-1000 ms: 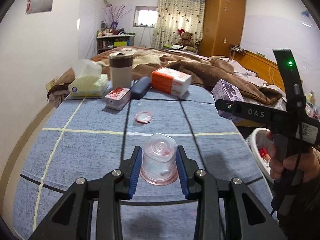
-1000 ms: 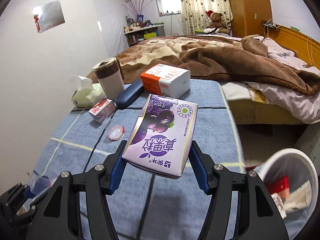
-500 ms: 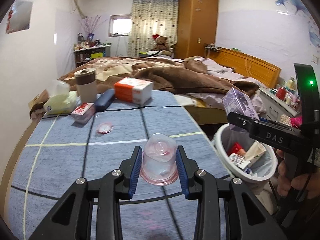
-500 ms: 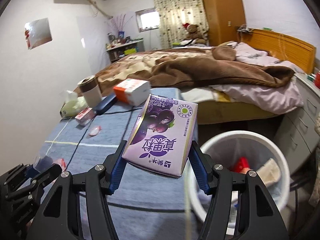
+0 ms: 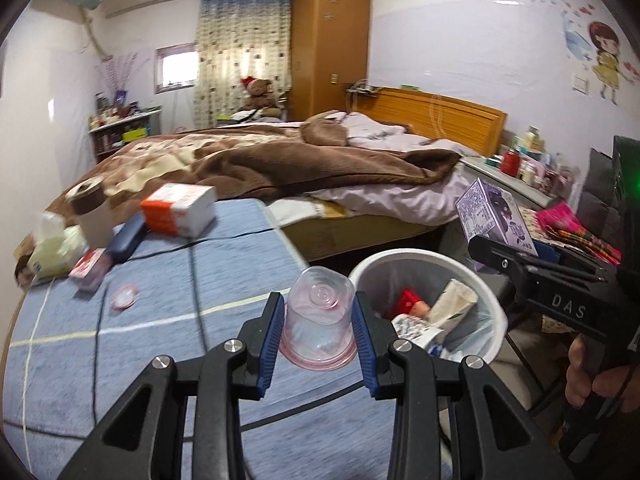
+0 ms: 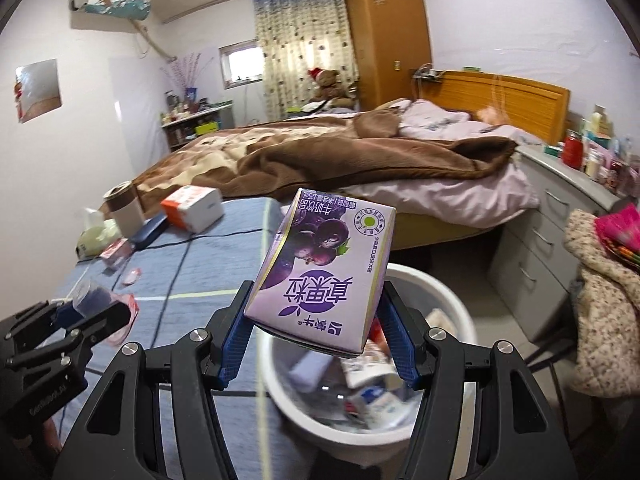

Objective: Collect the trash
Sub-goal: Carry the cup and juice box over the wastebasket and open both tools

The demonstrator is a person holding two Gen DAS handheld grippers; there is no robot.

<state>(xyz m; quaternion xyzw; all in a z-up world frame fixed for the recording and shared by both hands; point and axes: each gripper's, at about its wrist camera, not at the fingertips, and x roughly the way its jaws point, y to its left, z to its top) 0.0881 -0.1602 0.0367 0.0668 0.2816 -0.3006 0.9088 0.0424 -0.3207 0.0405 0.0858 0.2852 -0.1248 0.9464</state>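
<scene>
Carrying step. Our left gripper (image 5: pixel 318 326) clamps the clear plastic cup (image 5: pixel 320 316); our right gripper (image 6: pixel 316 344) clamps the purple milk carton (image 6: pixel 324 268) above the white bin (image 6: pixel 460 312). Next we centre over its mouth and let go.

Both grippers' jaws clamped, loaded

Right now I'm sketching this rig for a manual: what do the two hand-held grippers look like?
Both match: the left hand-held gripper and right hand-held gripper have black angular frames with silver screws and blue ribbed pads. Seen side-on, the right one shows white "DAS" lettering, a green light and a thin black cable by the hand.
</scene>
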